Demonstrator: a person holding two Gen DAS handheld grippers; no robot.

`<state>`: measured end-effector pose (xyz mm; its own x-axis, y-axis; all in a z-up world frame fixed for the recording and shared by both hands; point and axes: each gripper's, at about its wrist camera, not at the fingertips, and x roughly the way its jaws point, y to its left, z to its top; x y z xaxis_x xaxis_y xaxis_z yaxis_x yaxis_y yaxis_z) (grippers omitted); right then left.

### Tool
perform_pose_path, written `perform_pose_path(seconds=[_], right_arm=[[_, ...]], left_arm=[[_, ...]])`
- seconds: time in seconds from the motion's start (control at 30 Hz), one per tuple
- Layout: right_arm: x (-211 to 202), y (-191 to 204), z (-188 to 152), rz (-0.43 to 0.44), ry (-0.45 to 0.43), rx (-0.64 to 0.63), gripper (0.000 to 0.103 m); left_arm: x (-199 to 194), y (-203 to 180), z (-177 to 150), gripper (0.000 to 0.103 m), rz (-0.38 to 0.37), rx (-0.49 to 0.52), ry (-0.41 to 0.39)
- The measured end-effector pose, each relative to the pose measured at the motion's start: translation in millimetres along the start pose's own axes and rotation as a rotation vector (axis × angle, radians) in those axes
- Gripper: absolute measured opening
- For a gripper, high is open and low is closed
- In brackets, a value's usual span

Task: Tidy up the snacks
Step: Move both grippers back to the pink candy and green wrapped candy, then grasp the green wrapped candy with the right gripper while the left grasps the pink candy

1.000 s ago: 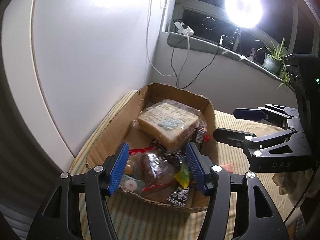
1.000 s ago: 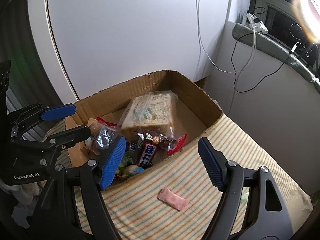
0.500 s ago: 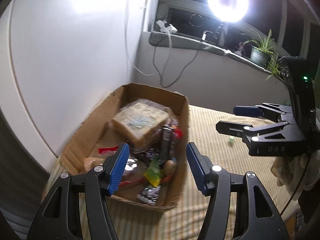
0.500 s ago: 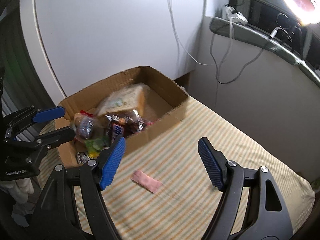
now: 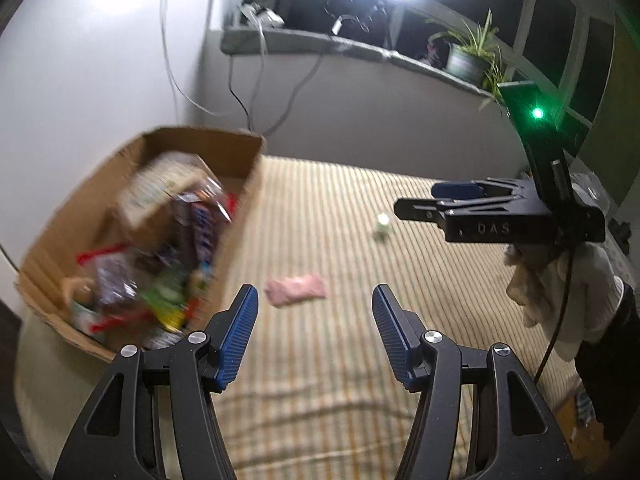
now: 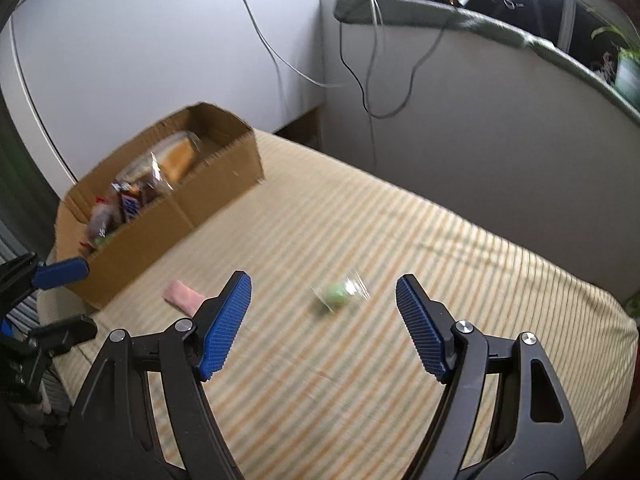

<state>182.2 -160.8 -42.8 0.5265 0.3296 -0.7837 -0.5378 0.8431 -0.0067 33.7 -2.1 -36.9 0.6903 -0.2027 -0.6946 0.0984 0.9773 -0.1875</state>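
Note:
A cardboard box (image 5: pixel 240 208) (image 6: pixel 208 200) full of snack packets stands at the left on the striped cloth. A pink packet (image 5: pixel 296 289) (image 6: pixel 184 296) lies on the cloth near the box, just ahead of my left gripper (image 5: pixel 314 332), which is open and empty. A small green wrapped sweet (image 6: pixel 340 292) (image 5: pixel 382 228) lies further right, ahead of my right gripper (image 6: pixel 322 324), also open and empty. The right gripper shows at the right in the left wrist view (image 5: pixel 452 196).
The striped cloth (image 6: pixel 400 240) covers a table against a white wall. Cables (image 6: pixel 360 64) hang from a sill (image 5: pixel 320 44) with a bright lamp and a potted plant (image 5: pixel 468 60). The table edge falls off at the left beyond the box.
Both grippers have swung right, away from the box. The box has slid to the left of both views; the pink packet and the green sweet have come in front of them.

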Motion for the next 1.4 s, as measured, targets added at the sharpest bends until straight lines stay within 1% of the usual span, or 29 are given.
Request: perform_pose_path(seconds=[0.2, 0.23, 0.27, 0.33, 0.4, 0.53, 0.87, 1.1, 1.2, 1.23, 1.3, 1.37, 1.4], right_arm=[[18, -10, -15, 0.029, 0.057, -0.023, 0.077], [19, -10, -17, 0.034, 0.061, -0.027, 0.077], [22, -10, -18, 0.042, 0.064, -0.030, 0.072], [28, -11, -18, 0.049, 0.075, -0.033, 0.068], [33, -9, -16, 0.038, 0.080, -0.041, 0.068], [42, -8, -13, 0.057, 0.099, -0.042, 0.067], [64, -6, -8, 0.080, 0.115, -0.046, 0.067], [69, -7, -4, 0.080, 0.113, -0.045, 0.066], [72, -7, -2, 0.075, 0.111, -0.047, 0.062], [73, -7, -1, 0.072, 0.111, -0.048, 0.061], [75, -6, 1, 0.071, 0.111, -0.052, 0.061], [76, -5, 1, 0.063, 0.110, -0.062, 0.059], [76, -5, 1, 0.061, 0.109, -0.067, 0.058]], left_arm=[[27, -10, -12, 0.059, -0.021, -0.021, 0.094], [30, -10, -12, 0.059, -0.021, -0.025, 0.105], [35, -10, -13, 0.059, -0.019, -0.032, 0.117], [41, -10, -12, 0.059, -0.016, -0.043, 0.133], [49, -9, -9, 0.059, -0.007, -0.056, 0.145], [60, -6, -6, 0.059, 0.007, -0.067, 0.162], [87, -1, 10, 0.059, 0.026, -0.077, 0.175], [96, -9, 17, 0.059, 0.041, -0.039, 0.171], [101, -9, 22, 0.058, 0.046, -0.026, 0.167], [103, -10, 23, 0.058, 0.052, -0.016, 0.165], [106, -12, 25, 0.052, 0.065, 0.003, 0.162], [108, -13, 27, 0.050, 0.069, 0.011, 0.157], [109, -12, 27, 0.046, 0.069, 0.012, 0.155]])
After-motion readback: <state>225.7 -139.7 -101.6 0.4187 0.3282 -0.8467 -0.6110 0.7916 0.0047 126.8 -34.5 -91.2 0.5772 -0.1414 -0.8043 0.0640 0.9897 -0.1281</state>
